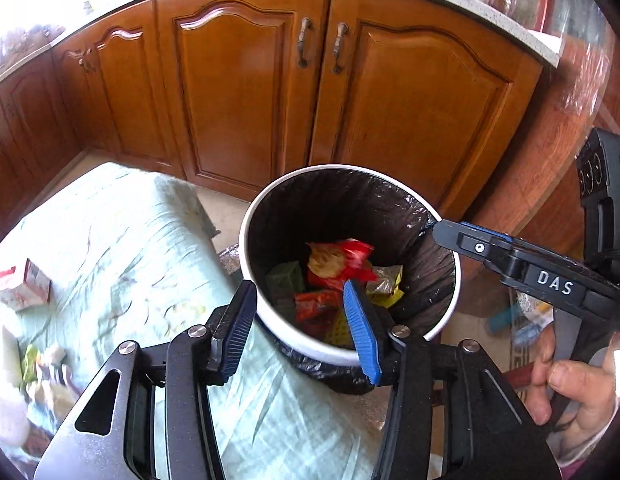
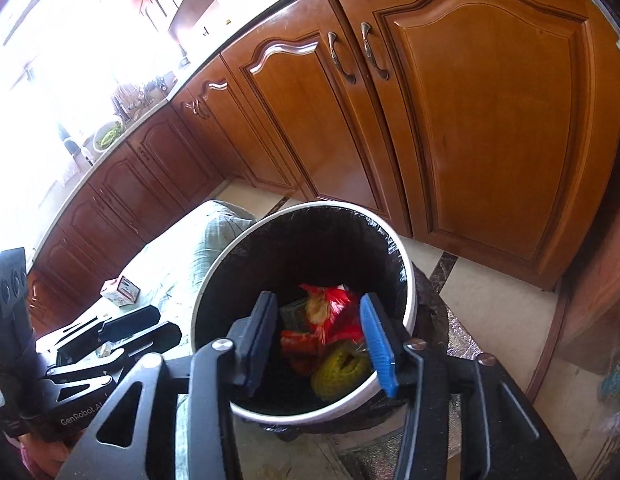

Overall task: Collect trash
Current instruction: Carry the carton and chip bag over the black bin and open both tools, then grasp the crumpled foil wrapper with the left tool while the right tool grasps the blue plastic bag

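Note:
A white round trash bin [image 1: 249, 236] with a black liner stands on the floor beside a table; it also shows in the right wrist view [image 2: 406, 280]. Inside lie a red snack bag [image 1: 342, 258], other red wrappers, a dark green piece and a yellow mesh item [image 2: 340, 370]. My left gripper [image 1: 299, 300] is open and empty, just above the bin's near rim. My right gripper [image 2: 318, 312] is open and empty, over the bin's mouth. A small red and white carton [image 1: 21, 286] lies on the table's pale green cloth, also seen in the right wrist view [image 2: 121, 290].
Brown wooden cabinet doors [image 1: 245, 92] stand right behind the bin. The table with pale green cloth [image 1: 121, 240] is left of the bin, with more crumpled wrappers [image 1: 37, 364] at its near left. Tiled floor [image 2: 490, 304] lies right of the bin.

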Action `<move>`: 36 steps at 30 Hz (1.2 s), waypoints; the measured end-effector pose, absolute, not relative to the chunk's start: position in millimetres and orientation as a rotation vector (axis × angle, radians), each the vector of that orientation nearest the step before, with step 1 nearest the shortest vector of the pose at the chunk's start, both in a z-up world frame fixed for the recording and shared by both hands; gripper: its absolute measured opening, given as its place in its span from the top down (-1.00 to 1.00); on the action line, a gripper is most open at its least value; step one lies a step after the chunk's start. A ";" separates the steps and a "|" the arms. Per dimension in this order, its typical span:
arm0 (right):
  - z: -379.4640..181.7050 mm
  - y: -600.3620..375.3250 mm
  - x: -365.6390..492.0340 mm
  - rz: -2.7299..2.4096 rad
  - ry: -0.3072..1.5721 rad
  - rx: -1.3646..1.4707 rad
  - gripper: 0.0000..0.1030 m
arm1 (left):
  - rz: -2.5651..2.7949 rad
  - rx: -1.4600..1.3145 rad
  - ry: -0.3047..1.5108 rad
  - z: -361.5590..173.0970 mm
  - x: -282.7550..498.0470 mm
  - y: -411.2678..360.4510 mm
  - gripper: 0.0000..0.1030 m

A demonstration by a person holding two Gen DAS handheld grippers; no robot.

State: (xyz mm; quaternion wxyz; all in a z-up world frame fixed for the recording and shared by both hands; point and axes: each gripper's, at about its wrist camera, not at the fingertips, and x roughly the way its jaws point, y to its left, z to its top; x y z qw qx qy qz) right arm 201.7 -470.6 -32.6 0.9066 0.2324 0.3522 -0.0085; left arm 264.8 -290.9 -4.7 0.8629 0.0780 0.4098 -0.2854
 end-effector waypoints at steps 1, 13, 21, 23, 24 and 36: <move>-32.2 -467.9 198.4 -0.015 0.719 0.487 -0.15 | -0.592 0.142 0.855 -4.7 260.4 -283.3 0.07; -30.4 -403.9 158.8 0.088 0.671 0.515 -0.52 | -0.480 -0.009 0.843 -15.9 211.0 -191.1 0.04; -35.4 -354.7 150.3 0.178 0.706 0.497 -0.54 | -0.407 -0.062 0.831 -21.4 183.3 -128.6 0.04; -38.0 -341.1 149.1 0.194 0.720 0.482 -0.54 | -0.385 -0.080 0.833 -23.2 178.2 -112.7 0.04; -38.9 -335.2 149.9 0.203 0.727 0.474 -0.54 | -0.373 -0.088 0.831 -23.9 175.1 -104.4 0.04; -48.0 -257.6 162.8 0.303 0.758 0.358 -0.66 | -0.226 -0.163 0.805 -28.5 149.2 -30.0 0.01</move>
